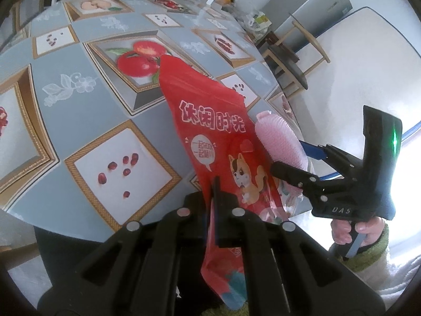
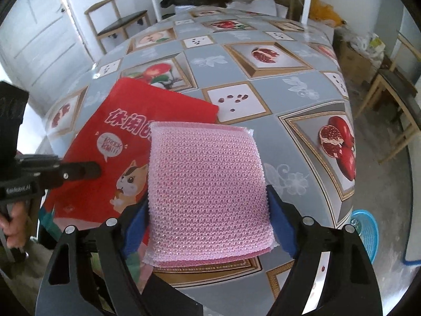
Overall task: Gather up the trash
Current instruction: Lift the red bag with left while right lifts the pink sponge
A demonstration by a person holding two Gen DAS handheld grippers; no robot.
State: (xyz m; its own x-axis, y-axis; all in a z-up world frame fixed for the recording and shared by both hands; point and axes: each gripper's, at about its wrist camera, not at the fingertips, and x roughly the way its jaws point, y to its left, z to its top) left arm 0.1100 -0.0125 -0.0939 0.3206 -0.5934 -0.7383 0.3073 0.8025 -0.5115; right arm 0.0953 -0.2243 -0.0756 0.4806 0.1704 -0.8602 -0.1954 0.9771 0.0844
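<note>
A red snack bag (image 1: 210,121) with white lettering and a cartoon animal hangs tilted over the near table edge. My left gripper (image 1: 213,184) is shut on its lower part. In the right wrist view the same red bag (image 2: 113,131) lies behind a pink mesh sponge (image 2: 208,173). My right gripper (image 2: 209,218) holds that sponge, with a blue pad pressed against each side edge. The left wrist view shows the sponge (image 1: 279,139) lifted beside the bag in the right gripper (image 1: 297,158), a hand (image 1: 352,231) on its handle. The left gripper's finger (image 2: 86,169) reaches in from the left.
The table (image 2: 263,84) wears a grey cloth printed with framed fruit pictures. A blue plastic basket (image 2: 364,231) stands on the floor at its right. Wooden chairs stand at the far left (image 2: 118,23) and the right (image 2: 394,92). A white desk and clutter fill the back.
</note>
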